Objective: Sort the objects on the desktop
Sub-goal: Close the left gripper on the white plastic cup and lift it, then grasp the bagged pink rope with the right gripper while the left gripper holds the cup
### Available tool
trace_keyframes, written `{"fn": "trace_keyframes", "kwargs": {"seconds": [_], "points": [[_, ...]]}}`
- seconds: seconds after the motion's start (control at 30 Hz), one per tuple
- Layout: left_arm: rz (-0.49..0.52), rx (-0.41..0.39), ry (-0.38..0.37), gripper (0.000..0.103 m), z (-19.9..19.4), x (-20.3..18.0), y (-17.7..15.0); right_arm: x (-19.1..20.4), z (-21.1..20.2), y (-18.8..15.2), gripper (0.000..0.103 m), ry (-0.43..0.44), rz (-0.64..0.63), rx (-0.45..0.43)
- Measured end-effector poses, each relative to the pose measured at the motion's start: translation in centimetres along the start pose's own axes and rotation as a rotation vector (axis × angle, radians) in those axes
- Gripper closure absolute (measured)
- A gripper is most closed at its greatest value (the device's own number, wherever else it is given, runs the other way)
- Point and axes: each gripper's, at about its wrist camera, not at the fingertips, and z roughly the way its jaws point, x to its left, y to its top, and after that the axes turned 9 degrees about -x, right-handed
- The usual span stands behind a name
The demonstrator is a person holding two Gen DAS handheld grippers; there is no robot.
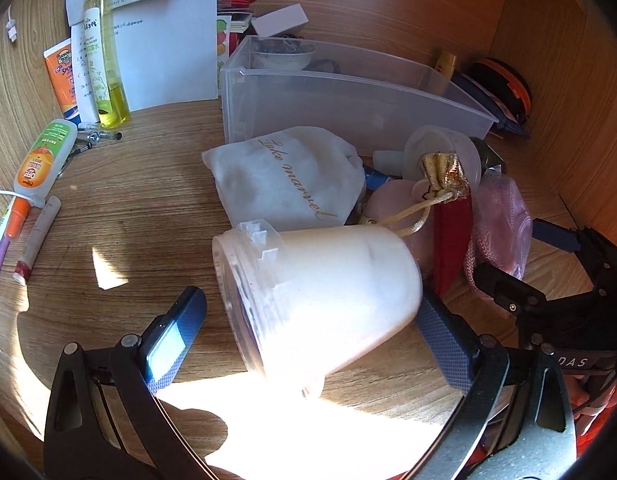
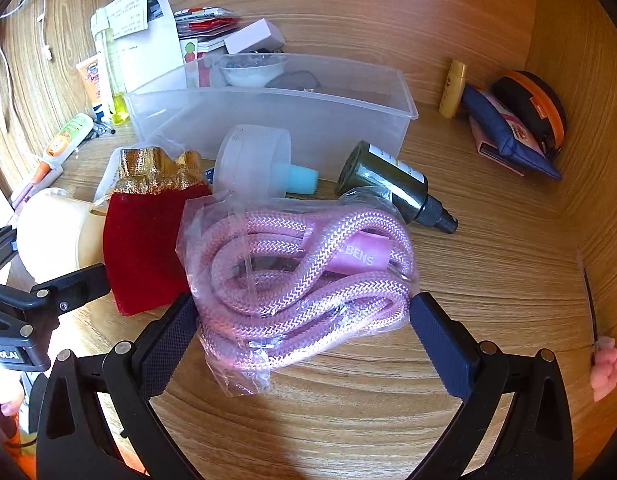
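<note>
Pink rope (image 2: 304,276) in clear plastic, tagged "BENS" — partly cut off — sits between the wide-open right hand-held gripper (image 2: 304,332); left hand-held gripper (image 1: 308,312) brackets a glare-washed white jar (image 1: 320,300), grip unclear.

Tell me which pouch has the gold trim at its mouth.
The red velvet pouch, lying between the white cup and the bagged pink rope. The white cloth pouch has only gold lettering and no gold trim.
</note>
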Motion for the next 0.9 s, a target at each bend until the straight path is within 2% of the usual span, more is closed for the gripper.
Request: {"fn": "trace_keyframes", "kwargs": {"seconds": [0.3,0.4,0.43,0.47,0.5,0.63,0.77,0.9], "points": [[-0.005,-0.002,-0.016,0.0,0.4,0.0,-0.1,0.4,0.7,0.7,0.0,0.025,-0.073,0.065],[-0.004,-0.006,-0.019,0.0,0.3,-0.1,-0.2,0.6,0.9,0.7,0.0,0.026,-0.101,0.062],[-0.007,-0.009,-0.021,0.004,0.2,0.0,-0.2,0.6,1.0,0.6,0.0,0.029,-0.108,0.057],[-0.009,-0.012,-0.025,0.012,0.1,0.1,-0.2,0.6,1.0,0.6,0.0,0.034,-0.11,0.055],[-0.01,-0.012,-0.033,0.014,-0.1,0.2,0.0,0.4,1.0,0.5,0.0,0.04,-0.108,0.055],[-0.009,-0.013,-0.022,0.015,-0.2,0.5,0.1,-0.2,0.9,0.2,0.0,0.073,-0.094,0.066],[0.0,-0.016,-0.002,0.015,-0.4,0.8,0.0,-1.1,0.5,-0.2,0.011,0.113,-0.079,0.083],[-0.013,-0.022,0.005,0.015,-0.8,1.4,0.1,-2.5,-0.1,-0.7,0.011,0.11,-0.066,0.095]]}}
